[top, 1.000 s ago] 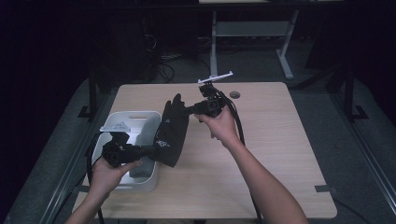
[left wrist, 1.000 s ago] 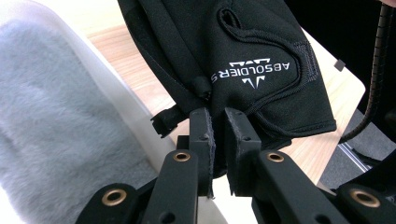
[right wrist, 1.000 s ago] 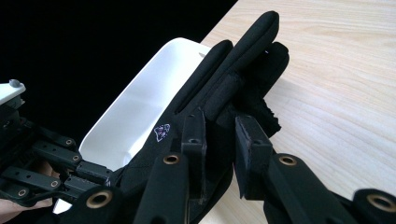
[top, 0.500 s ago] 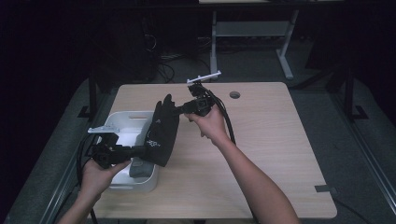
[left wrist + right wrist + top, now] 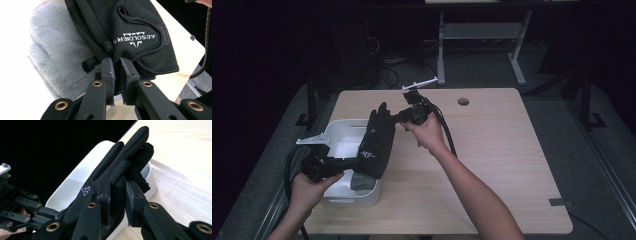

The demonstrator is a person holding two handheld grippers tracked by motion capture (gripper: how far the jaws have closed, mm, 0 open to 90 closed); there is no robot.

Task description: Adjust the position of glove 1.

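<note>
Tabletop (image 5: 492, 165) of pale wood carries a white bin (image 5: 339, 134) near its left edge, and that bin is the landmark for everything else. A black glove (image 5: 379, 140) hangs stretched above the bin's right rim, cuff toward the person, fingers pointing away. Beneath it, inside the bin, lies a grey fleecy mitten (image 5: 55, 57). The left gripper (image 5: 116, 66), at the bin's near side, is clamped on the glove's cuff; the right gripper (image 5: 117, 187), beyond the bin's far right corner, pinches the glove's fingers. By the look of it, the glove is being carried between bin and table. Next, both hands need to travel together so the cloth stays taut.
</note>
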